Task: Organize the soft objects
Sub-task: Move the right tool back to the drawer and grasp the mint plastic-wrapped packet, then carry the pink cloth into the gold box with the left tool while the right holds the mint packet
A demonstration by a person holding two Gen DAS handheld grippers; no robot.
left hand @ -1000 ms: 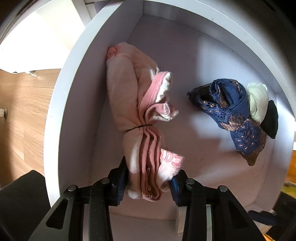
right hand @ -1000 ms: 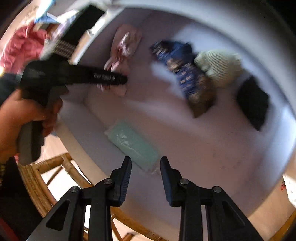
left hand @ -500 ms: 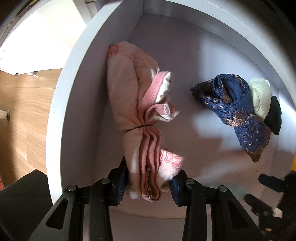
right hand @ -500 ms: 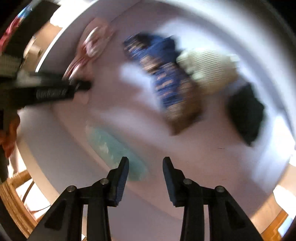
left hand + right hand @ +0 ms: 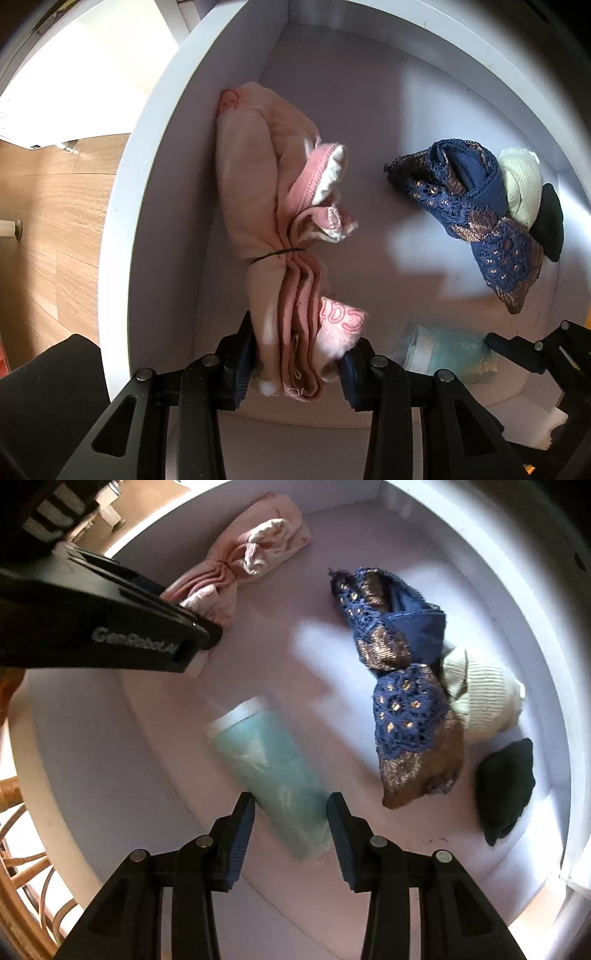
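Observation:
A white drawer [image 5: 159, 184] holds several soft items. My left gripper [image 5: 299, 347] points down and is shut on the near end of a pink cloth bundle [image 5: 266, 206] tied with a black band, lying along the left wall. In the right wrist view the pink bundle [image 5: 251, 557] lies at the top left, under the left gripper's fingers [image 5: 207, 631]. My right gripper [image 5: 291, 812] has its jaws opening, with a pale teal packet [image 5: 269, 768] lying on the drawer floor between them, not pressed. A navy lace piece [image 5: 402, 701], a cream knit roll [image 5: 484, 694] and a black piece [image 5: 504, 782] lie on the right.
The drawer's far wall [image 5: 498, 554] curves behind the items. Wood floor [image 5: 55, 221] and white furniture [image 5: 92, 74] lie to the left of the drawer. A rattan chair [image 5: 14, 886] stands by the drawer's near edge. The right gripper's fingers [image 5: 517, 347] show low right in the left wrist view.
My right gripper has come down over the teal packet, its jaws wider and now on either side of it. The left gripper has kept still on the pink bundle.

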